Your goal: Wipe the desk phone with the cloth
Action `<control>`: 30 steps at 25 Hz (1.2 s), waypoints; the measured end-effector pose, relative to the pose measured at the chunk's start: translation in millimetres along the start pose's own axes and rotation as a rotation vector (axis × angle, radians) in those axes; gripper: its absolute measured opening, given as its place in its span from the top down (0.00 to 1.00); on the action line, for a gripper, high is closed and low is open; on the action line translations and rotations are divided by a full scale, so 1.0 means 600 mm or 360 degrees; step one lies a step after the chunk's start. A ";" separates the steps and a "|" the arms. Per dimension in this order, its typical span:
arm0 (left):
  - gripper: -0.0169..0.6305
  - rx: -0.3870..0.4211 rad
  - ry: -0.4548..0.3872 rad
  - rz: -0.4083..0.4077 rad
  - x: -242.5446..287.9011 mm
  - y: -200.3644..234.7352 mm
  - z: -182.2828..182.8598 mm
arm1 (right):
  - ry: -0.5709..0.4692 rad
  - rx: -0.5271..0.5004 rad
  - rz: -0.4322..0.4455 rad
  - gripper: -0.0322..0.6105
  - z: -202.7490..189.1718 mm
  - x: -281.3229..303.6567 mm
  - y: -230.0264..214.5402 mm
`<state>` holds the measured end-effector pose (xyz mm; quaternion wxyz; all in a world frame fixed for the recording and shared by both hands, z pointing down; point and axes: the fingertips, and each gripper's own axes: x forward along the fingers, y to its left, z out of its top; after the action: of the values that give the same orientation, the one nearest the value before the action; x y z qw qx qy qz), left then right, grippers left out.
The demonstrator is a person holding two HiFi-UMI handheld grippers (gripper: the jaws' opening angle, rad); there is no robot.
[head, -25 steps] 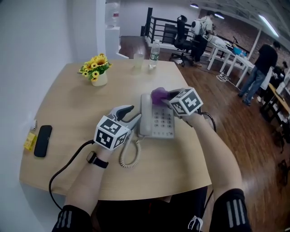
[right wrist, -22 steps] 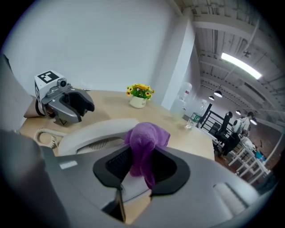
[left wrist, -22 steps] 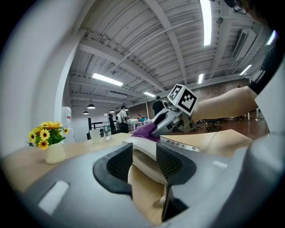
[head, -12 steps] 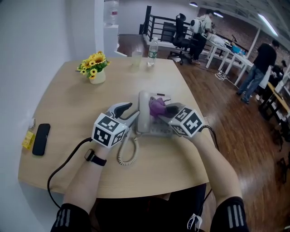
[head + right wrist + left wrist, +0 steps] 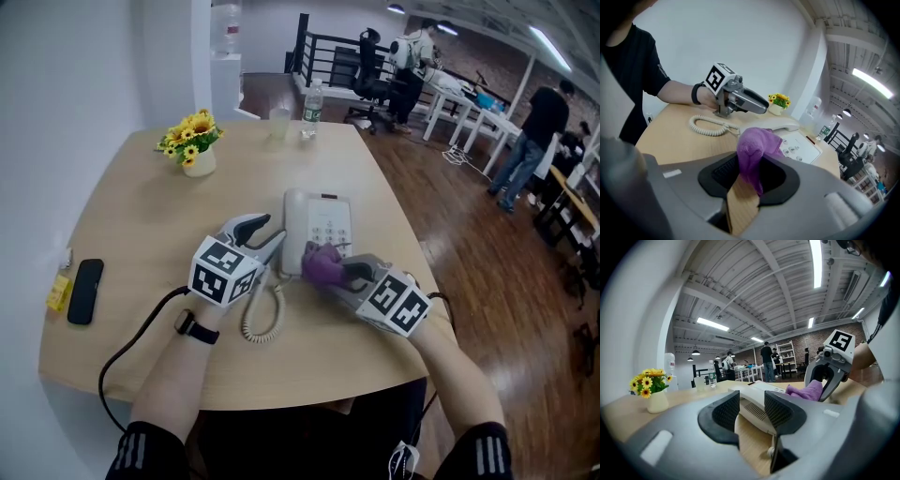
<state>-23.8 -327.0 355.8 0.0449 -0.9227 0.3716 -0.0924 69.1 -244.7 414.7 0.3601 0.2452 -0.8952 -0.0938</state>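
Note:
The white desk phone (image 5: 323, 220) lies mid-table, its handset (image 5: 293, 230) on the left and a coiled cord (image 5: 262, 317) trailing toward me. My right gripper (image 5: 337, 274) is shut on the purple cloth (image 5: 321, 261), which rests at the phone's near edge below the keypad. In the right gripper view the cloth (image 5: 757, 145) bunches between the jaws above the keypad (image 5: 799, 146). My left gripper (image 5: 258, 234) stands open just left of the handset, with nothing held; in the left gripper view the phone (image 5: 757, 386) shows through its gap.
A vase of yellow flowers (image 5: 195, 150) stands at the far left, a water bottle (image 5: 307, 111) and a glass (image 5: 278, 122) at the far edge. A black device (image 5: 84, 291) and a yellow item (image 5: 61, 292) lie near the left edge. People stand in the background.
My right gripper has drawn the cloth from the phone's far end down over the keypad to its near edge. The left gripper has stayed put.

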 end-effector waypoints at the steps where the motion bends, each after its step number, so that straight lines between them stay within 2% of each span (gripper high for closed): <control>1: 0.73 0.0000 0.0000 0.0000 0.000 0.000 0.000 | 0.0008 -0.0011 0.0021 0.75 -0.002 -0.003 0.009; 4: 0.73 0.0002 0.0000 0.0002 0.000 0.000 -0.001 | 0.0009 -0.0038 0.0074 0.75 -0.002 -0.017 0.029; 9: 0.73 0.0006 0.0001 0.0000 0.000 -0.001 -0.002 | -0.0126 -0.0088 -0.0003 0.75 0.039 -0.033 0.021; 13: 0.73 0.0005 0.0002 -0.0002 -0.001 -0.002 -0.003 | -0.0037 -0.0179 -0.0011 0.75 0.031 0.000 0.017; 17: 0.73 0.0009 0.0000 -0.0008 0.001 -0.004 -0.001 | -0.0002 -0.0115 -0.0004 0.75 0.003 0.000 0.008; 30: 0.73 -0.0001 -0.0017 -0.0021 0.002 -0.008 -0.001 | 0.0092 0.0040 -0.0126 0.75 -0.090 -0.076 -0.035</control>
<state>-19.5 -324.4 357.5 0.0460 -0.9256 0.3654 -0.0876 142.2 -239.2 419.4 0.3786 0.2875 -0.8752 -0.0897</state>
